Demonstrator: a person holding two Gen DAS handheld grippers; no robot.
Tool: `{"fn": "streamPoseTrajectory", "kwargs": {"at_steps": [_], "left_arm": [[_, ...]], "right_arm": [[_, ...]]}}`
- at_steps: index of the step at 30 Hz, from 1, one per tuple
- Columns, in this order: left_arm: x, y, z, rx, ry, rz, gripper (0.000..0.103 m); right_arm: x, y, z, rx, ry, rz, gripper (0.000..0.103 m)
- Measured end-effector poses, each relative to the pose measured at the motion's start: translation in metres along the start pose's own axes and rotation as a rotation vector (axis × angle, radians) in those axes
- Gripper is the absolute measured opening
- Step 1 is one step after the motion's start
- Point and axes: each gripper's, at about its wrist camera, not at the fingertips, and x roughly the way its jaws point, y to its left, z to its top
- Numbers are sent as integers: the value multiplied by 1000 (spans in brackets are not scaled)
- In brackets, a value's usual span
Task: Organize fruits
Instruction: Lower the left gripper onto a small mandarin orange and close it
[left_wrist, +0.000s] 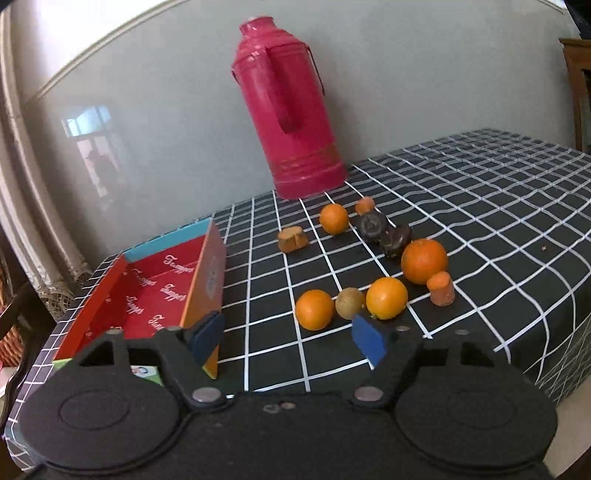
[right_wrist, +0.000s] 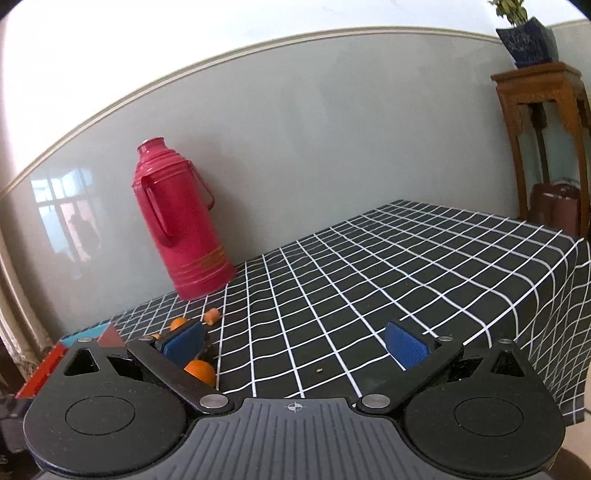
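Observation:
In the left wrist view, several oranges lie on the checked tablecloth (left_wrist: 480, 206): one (left_wrist: 314, 309) nearest, one (left_wrist: 386, 298) beside a brown round fruit (left_wrist: 349, 302), a bigger one (left_wrist: 424, 261) and a small one (left_wrist: 333, 218) further back. Two dark fruits (left_wrist: 372, 223) and carrot pieces (left_wrist: 441, 288) lie among them. An open red box (left_wrist: 147, 295) stands at the left. My left gripper (left_wrist: 288, 338) is open just short of the nearest oranges, with nothing between its pads. My right gripper (right_wrist: 295, 343) is open over bare cloth, with an orange (right_wrist: 199, 371) behind its left finger.
A tall pink thermos (left_wrist: 291, 110) stands against the wall behind the fruit. A brown cut chunk (left_wrist: 292, 239) lies left of the pile. The table edge drops off at the right (right_wrist: 554, 295). A wooden stand (right_wrist: 543, 140) with a potted plant is beyond it.

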Motion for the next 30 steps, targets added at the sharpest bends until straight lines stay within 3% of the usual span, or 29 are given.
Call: {"fn": "streamPoseTrajectory", "kwargs": {"at_steps": [3, 7, 11, 22, 25, 30], "left_arm": [[11, 2, 0, 5, 33, -24, 48], [25, 5, -1, 0, 62, -51, 48], [38, 6, 1, -8, 86, -75, 36], [63, 6, 6, -19, 88, -103, 37], [66, 7, 8, -40, 89, -124, 22], [62, -2, 7, -13, 68, -102, 21]], "right_arm": [[0, -1, 1, 9, 3, 18, 103], [-1, 1, 2, 13, -5, 35, 103], [1, 4, 2, 9, 3, 45, 103], [10, 4, 3, 38, 26, 69, 103], [13, 7, 2, 25, 31, 71, 103], [18, 11, 0, 1, 43, 69, 103]]}}
